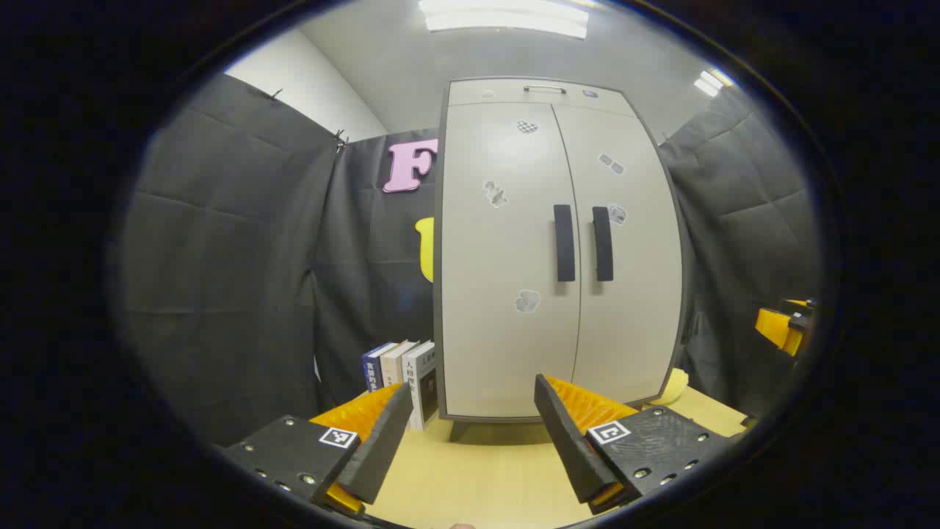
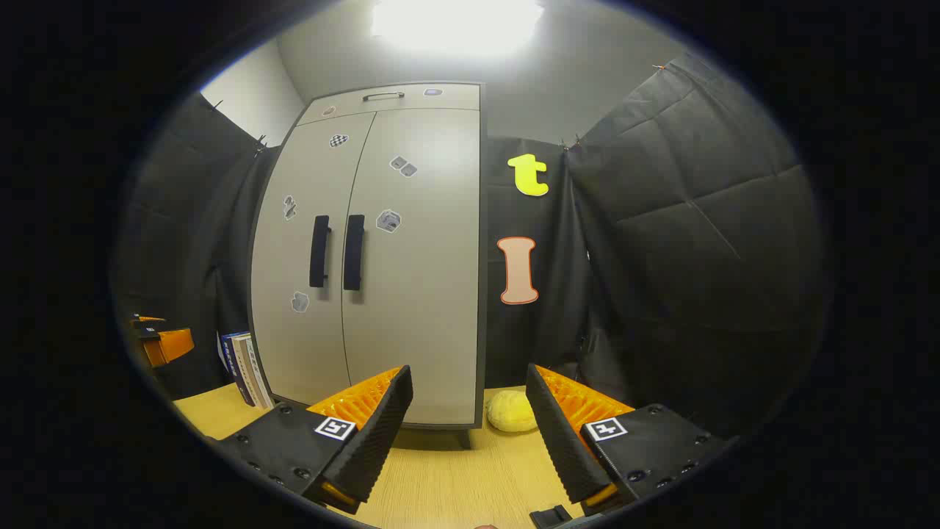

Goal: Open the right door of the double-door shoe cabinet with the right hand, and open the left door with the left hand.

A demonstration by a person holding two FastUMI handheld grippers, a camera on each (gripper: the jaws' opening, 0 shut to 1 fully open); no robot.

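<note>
Grippers both held back from the shoe cabinet (image 1: 558, 250), doors closed.

From my left gripper (image 1: 470, 411) I see fingers spread wide, gripping nothing, level above the wooden table (image 1: 477, 477), aimed at the cabinet's base; the left handle (image 1: 564, 242) and right handle (image 1: 603, 243) sit side by side at the door seam, well above. My right gripper (image 2: 470, 404) is equally wide and empty. Books (image 1: 400, 371) stand just left of the cabinet, a yellow lump (image 2: 512, 411) by its right corner; open table lies between me and the doors.

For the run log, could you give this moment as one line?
left gripper: open | right gripper: open | cabinet doors: shut | handles: untouched
</note>
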